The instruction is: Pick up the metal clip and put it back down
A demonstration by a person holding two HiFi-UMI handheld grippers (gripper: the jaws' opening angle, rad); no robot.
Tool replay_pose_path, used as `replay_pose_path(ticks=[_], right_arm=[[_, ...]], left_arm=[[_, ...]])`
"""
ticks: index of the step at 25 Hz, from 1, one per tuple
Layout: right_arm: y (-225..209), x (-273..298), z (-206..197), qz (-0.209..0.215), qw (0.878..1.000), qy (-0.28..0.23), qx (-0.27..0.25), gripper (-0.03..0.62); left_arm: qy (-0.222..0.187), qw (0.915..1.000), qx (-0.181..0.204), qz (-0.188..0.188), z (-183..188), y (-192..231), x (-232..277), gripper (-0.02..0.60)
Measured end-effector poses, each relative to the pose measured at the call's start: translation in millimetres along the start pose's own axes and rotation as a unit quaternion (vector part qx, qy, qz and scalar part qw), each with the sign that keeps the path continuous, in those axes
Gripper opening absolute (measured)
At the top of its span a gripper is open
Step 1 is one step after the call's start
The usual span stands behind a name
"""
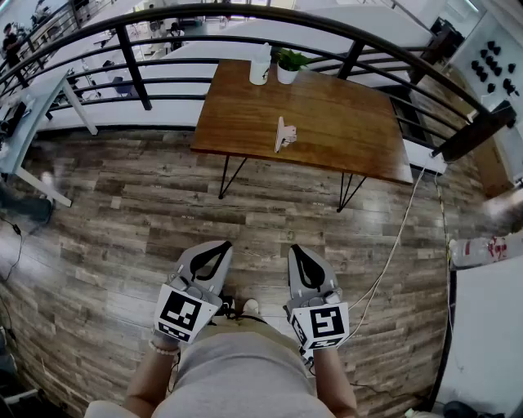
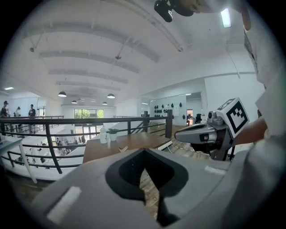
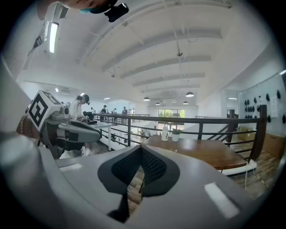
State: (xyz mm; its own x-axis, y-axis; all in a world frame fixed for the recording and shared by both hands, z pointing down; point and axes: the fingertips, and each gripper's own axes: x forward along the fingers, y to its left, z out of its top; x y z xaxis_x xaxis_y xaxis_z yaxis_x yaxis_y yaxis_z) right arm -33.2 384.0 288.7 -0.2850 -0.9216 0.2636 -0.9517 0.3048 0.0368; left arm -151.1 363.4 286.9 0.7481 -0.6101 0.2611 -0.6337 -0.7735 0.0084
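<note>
The metal clip (image 1: pixel 283 133) stands on the wooden table (image 1: pixel 343 122), near its middle, well ahead of both grippers. It shows small in the left gripper view as the clip (image 2: pixel 122 148) and in the right gripper view as the clip (image 3: pixel 173 150). My left gripper (image 1: pixel 214 246) and right gripper (image 1: pixel 298 250) are held low, close to the person's body, over the plank floor and side by side. Both are shut with nothing between the jaws. Neither gripper is near the table.
A white bottle (image 1: pixel 260 65) and a small potted plant (image 1: pixel 288 67) stand at the table's far edge. A black railing (image 1: pixel 245 15) curves behind the table. A white cable (image 1: pixel 392 245) runs across the floor at the right, beside a white counter (image 1: pixel 486 326).
</note>
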Motion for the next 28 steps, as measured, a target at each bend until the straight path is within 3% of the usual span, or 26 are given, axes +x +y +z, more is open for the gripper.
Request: replay_pose_path(ticks=[11, 20, 24, 28], right_arm=[[1, 2, -3, -0.004, 1.0, 0.006, 0.004, 0.02], [-2, 0, -2, -0.011, 0.999, -0.006, 0.038, 0.017], [5, 2, -1, 0.008, 0.999, -0.006, 0.038, 0.137], [9, 4, -3, 0.025, 0.999, -0.004, 0.031, 0.175]], left_arm=[[0.001, 1.0, -0.001, -0.004, -1, 3, 2, 0.0], [-0.011, 0.9996, -0.007, -0.023, 2, -4, 2, 0.002], [-0.01, 0.9991, -0.028, -0.03, 1, -6, 2, 0.108], [-0.017, 0.9993, -0.023, -0.026, 3, -5, 4, 0.121]])
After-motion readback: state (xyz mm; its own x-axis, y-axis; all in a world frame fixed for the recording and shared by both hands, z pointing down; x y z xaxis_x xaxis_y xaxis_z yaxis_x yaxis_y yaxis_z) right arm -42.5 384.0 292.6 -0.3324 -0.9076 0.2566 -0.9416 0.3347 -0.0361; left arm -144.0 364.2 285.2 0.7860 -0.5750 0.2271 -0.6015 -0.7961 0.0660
